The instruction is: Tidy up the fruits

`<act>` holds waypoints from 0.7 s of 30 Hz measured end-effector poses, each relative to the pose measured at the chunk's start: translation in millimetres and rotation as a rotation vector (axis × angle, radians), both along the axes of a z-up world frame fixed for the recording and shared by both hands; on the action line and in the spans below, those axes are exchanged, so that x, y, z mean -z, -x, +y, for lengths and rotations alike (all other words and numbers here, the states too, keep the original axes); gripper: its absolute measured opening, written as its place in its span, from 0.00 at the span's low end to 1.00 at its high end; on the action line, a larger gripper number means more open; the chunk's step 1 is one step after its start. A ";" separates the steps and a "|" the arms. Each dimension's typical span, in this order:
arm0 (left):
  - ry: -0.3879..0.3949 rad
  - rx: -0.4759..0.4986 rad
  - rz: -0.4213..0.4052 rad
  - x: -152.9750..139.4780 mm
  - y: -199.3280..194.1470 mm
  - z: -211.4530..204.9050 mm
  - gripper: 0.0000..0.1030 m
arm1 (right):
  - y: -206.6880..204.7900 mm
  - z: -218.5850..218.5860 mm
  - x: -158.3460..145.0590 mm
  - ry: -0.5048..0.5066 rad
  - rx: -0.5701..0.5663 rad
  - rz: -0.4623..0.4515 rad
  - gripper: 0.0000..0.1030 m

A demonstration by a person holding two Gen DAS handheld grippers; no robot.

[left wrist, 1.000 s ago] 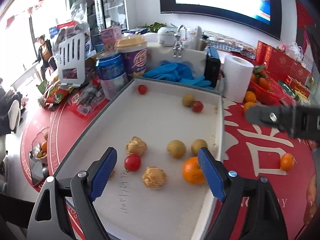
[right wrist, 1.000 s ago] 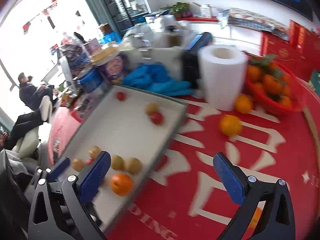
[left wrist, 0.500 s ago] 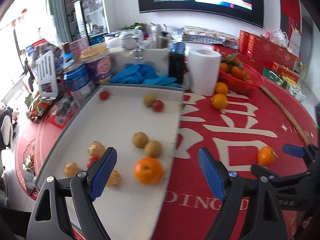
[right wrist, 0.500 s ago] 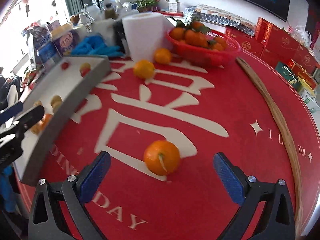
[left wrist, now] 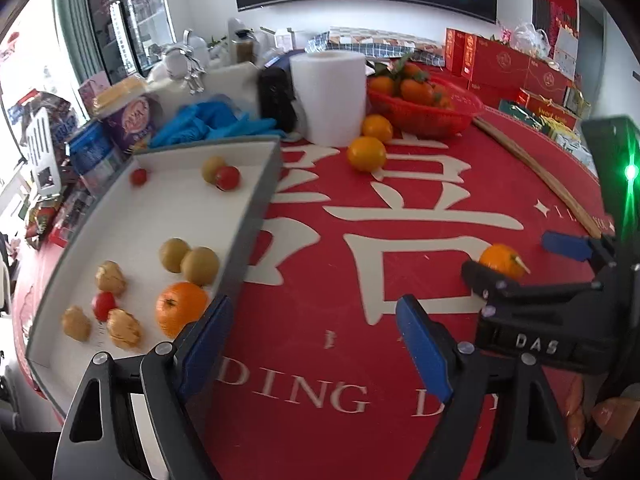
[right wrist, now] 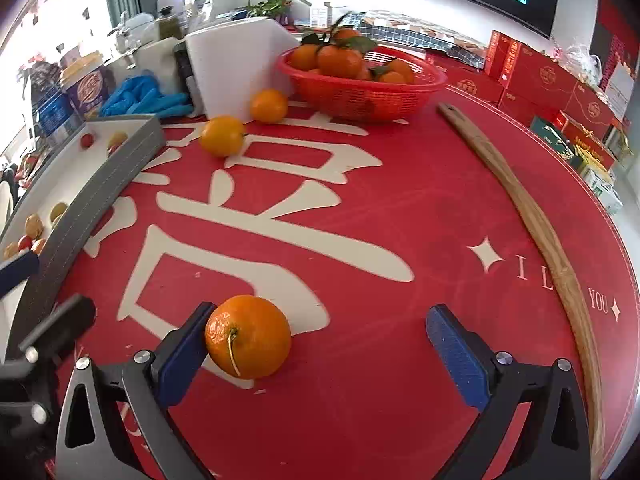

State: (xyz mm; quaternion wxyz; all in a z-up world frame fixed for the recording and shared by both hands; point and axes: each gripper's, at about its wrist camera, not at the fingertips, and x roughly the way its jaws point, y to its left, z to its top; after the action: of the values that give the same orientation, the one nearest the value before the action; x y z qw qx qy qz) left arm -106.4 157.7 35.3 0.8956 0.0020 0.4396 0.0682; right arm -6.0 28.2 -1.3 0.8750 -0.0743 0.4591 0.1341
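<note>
An orange (right wrist: 248,337) lies on the red tablecloth between my right gripper's (right wrist: 320,354) open fingers, touching the left pad (right wrist: 182,354); it also shows in the left wrist view (left wrist: 502,261). My left gripper (left wrist: 316,344) is open and empty over the cloth, beside the grey-rimmed white tray (left wrist: 256,208). The tray holds an orange (left wrist: 181,309), kiwis (left wrist: 188,261), small tomatoes (left wrist: 227,177) and walnuts (left wrist: 124,328). Two more oranges (right wrist: 222,136) lie loose near the paper roll.
A red basket (right wrist: 362,84) of oranges stands at the back. A paper roll (left wrist: 328,96), blue gloves (left wrist: 212,122), cans and boxes crowd the back left. A long wooden stick (right wrist: 540,220) lies along the right side. Red boxes (right wrist: 536,76) line the far right.
Both grippers have swung right, away from the tray. My right gripper has come down around the loose orange, which now sits against its left pad.
</note>
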 end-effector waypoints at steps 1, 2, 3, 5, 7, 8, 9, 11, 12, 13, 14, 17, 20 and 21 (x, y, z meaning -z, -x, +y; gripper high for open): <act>-0.001 0.006 0.006 2.3 -1.6 -3.5 0.84 | -1.0 -2.8 -0.1 0.000 0.005 -0.001 1.00; -0.002 0.009 0.009 3.9 -2.2 -5.8 0.84 | -2.4 -6.2 -0.2 -0.001 0.013 -0.003 1.00; -0.003 0.013 0.012 5.3 -3.0 -8.1 0.83 | -4.0 -8.7 -0.4 -0.001 0.020 -0.004 1.00; -0.003 0.024 0.021 8.8 -6.0 -13.4 0.83 | -6.6 -13.6 -0.1 -0.002 0.031 -0.005 1.00; -0.002 0.030 0.028 11.6 -9.5 -16.5 0.84 | -9.4 -20.0 0.3 -0.002 0.045 -0.007 1.00; -0.002 0.034 0.034 13.6 -11.9 -18.6 0.84 | -10.4 -23.9 0.1 -0.002 0.052 -0.008 1.00; 0.000 0.035 0.037 15.0 -13.5 -20.0 0.84 | -11.1 -26.2 0.1 -0.002 0.056 -0.008 1.00; 0.010 0.041 0.046 18.0 -17.5 -22.1 0.84 | -13.6 -33.1 0.1 -0.002 0.071 -0.009 1.00; 0.016 0.041 0.040 18.1 -18.8 -22.7 0.84 | -14.5 -37.3 0.1 -0.002 0.081 -0.009 1.00; 0.021 0.040 0.038 18.5 -20.8 -22.9 0.84 | -15.3 -40.1 0.1 -0.002 0.087 -0.009 1.00; 0.025 0.040 0.037 18.9 -22.3 -22.8 0.86 | -15.9 -42.6 0.1 -0.002 0.093 -0.009 1.00; 0.032 0.029 0.029 22.1 -25.3 -21.5 0.96 | -17.0 -47.8 0.1 -0.004 0.103 -0.012 1.00; 0.067 0.018 0.047 23.4 -27.1 -15.3 1.00 | -17.2 -47.6 0.2 -0.003 0.102 -0.015 1.00; 0.065 0.020 0.046 22.9 -26.4 -15.4 1.00 | -17.1 -47.5 0.4 -0.004 0.102 -0.017 1.00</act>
State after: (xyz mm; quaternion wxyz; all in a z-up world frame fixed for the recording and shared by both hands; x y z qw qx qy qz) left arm -80.0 142.3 12.4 0.8854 -0.0212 0.4621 0.0448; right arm 11.2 -19.3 -1.7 0.8847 -0.0501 0.4547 0.0895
